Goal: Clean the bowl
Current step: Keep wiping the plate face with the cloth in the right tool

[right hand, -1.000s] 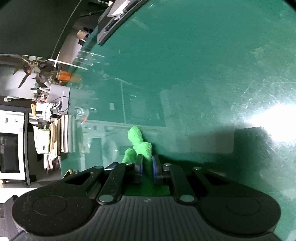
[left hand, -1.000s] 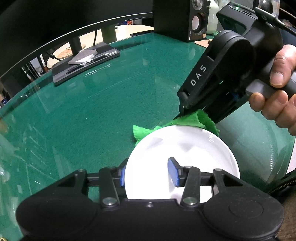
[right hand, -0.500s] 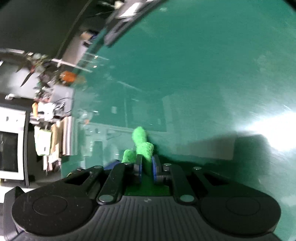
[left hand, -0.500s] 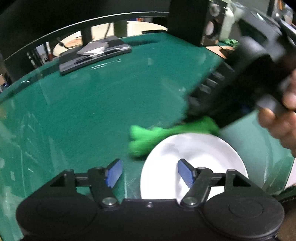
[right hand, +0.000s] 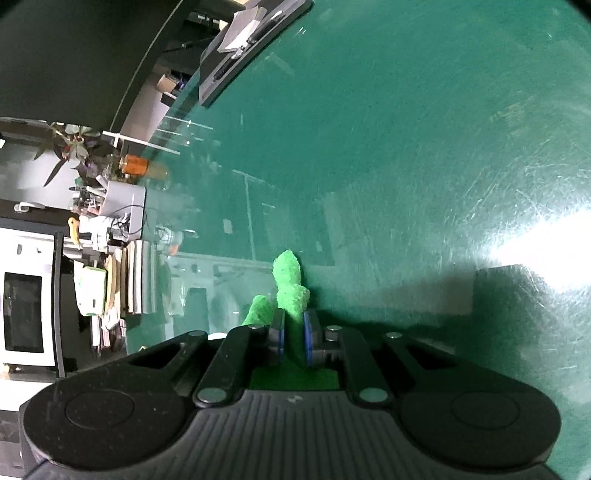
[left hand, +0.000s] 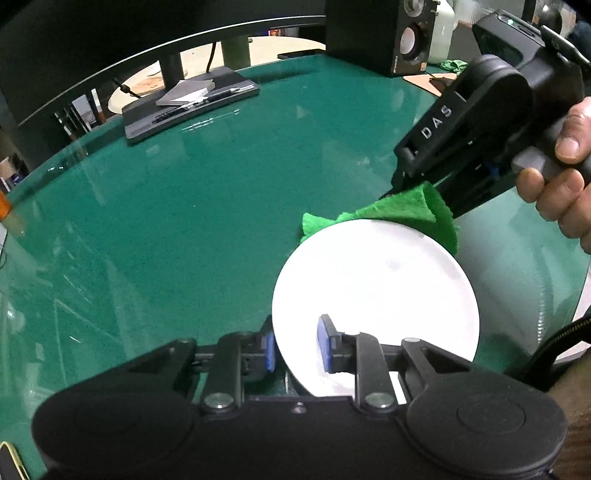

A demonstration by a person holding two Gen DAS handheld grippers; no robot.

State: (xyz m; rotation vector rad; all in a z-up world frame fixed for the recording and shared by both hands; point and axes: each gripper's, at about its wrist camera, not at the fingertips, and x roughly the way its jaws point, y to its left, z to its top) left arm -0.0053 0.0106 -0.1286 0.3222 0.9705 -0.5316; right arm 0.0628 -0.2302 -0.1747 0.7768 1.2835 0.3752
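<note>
On the green desk [left hand: 229, 192], the left claw [left hand: 295, 345] is closing on the white bowl's [left hand: 376, 295] near rim, pads either side. Right claw [right hand: 293, 338] stays... nope: it pinches a green cloth [left hand: 399, 210] at the far rim. Next, I'd guess, wipe inside.

White letters "DAS" on the black body of the right claw [left hand: 413, 190], speaker [left hand: 373, 33] side lettering too small to read
</note>
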